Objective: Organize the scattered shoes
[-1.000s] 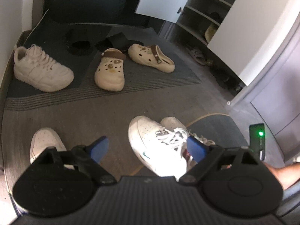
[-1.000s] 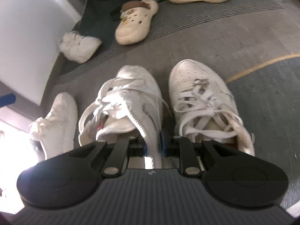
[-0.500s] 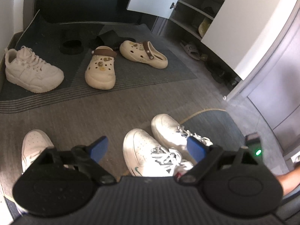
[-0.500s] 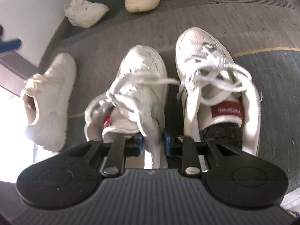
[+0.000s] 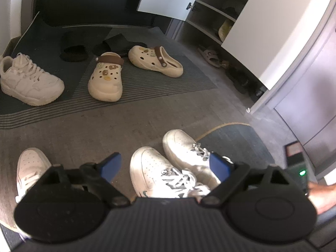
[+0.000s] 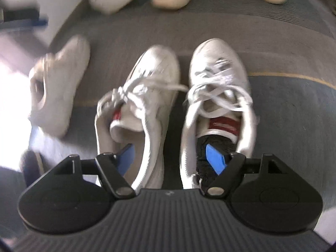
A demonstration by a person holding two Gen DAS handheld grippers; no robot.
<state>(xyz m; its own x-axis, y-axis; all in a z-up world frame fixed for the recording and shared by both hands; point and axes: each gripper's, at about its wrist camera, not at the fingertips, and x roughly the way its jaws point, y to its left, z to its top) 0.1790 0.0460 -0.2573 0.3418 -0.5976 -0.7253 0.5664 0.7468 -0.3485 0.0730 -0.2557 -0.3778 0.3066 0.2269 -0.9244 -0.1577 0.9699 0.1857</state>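
While most shoes lie about on the floor (image 5: 147,113), one pair looks sorted: two white laced sneakers (image 6: 218,88) sit side by side, toes the same way, close but not quite touching. The right gripper (image 6: 170,157) hangs over their heels and its jaws are opening. One blue pad is over the left sneaker's hole and one over the right sneaker's hole. The pads press on nothing, so that shoe seems just let go.

A lot is left, by the look of it. A lone white sneaker (image 5: 29,168) lies at 9 o'clock from the pair. A chunky white sneaker (image 5: 29,79) sits far off at 10 o'clock. Two cream clogs (image 5: 107,77) point different ways at 12 o'clock.

The left gripper (image 5: 166,166) is wide open and holds nothing.

Only the left wrist view shows the open shoe cabinet (image 5: 220,14) at 1 o'clock, with shelves and some shoes inside. Only the right wrist view shows down into the pair, with the red tongue labels.
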